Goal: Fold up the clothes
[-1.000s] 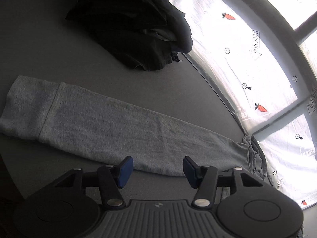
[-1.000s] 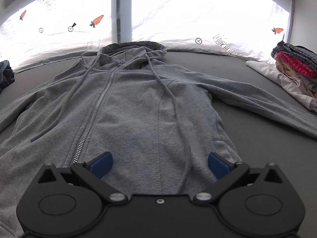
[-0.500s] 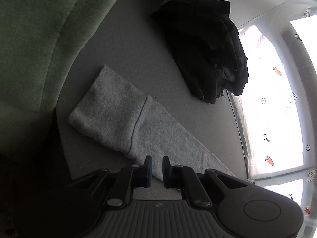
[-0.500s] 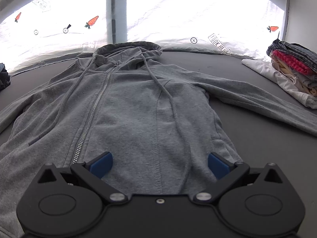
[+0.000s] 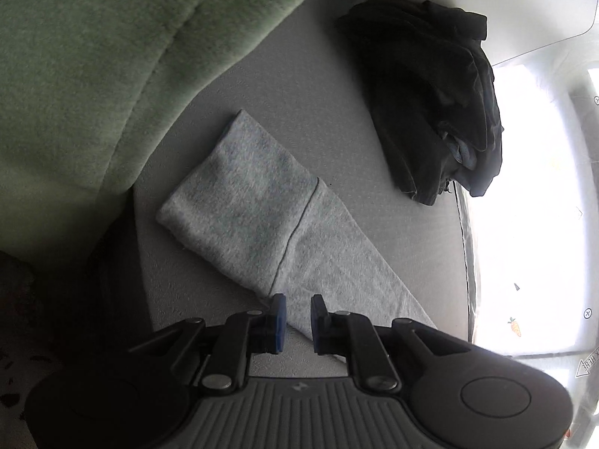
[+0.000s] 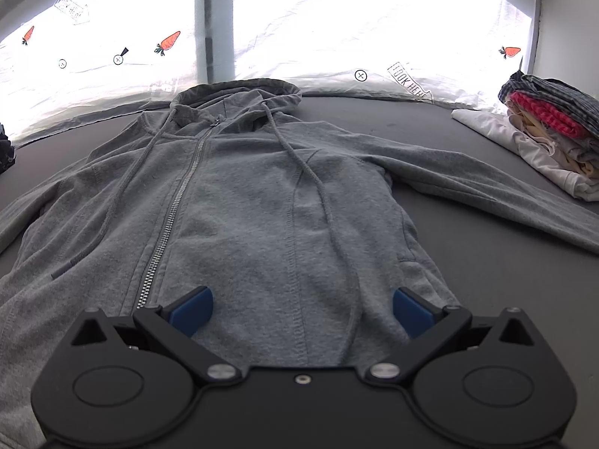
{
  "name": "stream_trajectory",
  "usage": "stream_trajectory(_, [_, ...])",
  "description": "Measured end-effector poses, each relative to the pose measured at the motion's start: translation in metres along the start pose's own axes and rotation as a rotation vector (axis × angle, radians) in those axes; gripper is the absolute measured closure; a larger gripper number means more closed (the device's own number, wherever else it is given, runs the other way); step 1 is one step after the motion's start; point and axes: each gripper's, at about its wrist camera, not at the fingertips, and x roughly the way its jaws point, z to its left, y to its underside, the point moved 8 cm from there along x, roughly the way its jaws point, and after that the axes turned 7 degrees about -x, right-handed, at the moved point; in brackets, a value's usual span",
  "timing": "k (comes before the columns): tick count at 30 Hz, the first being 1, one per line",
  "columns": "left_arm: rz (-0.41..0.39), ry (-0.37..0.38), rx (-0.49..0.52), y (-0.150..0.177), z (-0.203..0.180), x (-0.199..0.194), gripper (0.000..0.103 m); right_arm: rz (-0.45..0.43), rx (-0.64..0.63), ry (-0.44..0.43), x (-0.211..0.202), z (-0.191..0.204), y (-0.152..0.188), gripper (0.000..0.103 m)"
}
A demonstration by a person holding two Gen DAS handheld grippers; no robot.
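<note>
Shift since earlier: my left gripper (image 5: 298, 316) has swung toward the sleeve (image 5: 262, 220) cuff.
Left jaws: narrow gap, opening, sleeve edge between the pads.
Right jaws: right gripper (image 6: 301, 310) wide apart above the hoodie (image 6: 262, 205) hem.
Around: dark clothes pile (image 5: 434, 93) beyond; folded stack (image 6: 550, 138) right; green fabric (image 5: 93, 56) crowds left.

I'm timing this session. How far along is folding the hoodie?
Done: the hoodie lies flat, zipped, sleeves spread; a folded stack sits at its right.
In hand: the left gripper is at the left sleeve near its cuff, jaws narrow and opening, sleeve edge between them, grip unclear. The right gripper hovers open over the hem.
Left: every fold, and the dark pile.
</note>
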Motion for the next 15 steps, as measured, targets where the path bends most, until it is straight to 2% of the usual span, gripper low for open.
stream_trajectory(15, [-0.016, 0.02, -0.113, -0.0012, 0.0047, -0.0082, 0.083, 0.0, 0.006, -0.001, 0.0006, -0.0008, -0.0003, 0.0])
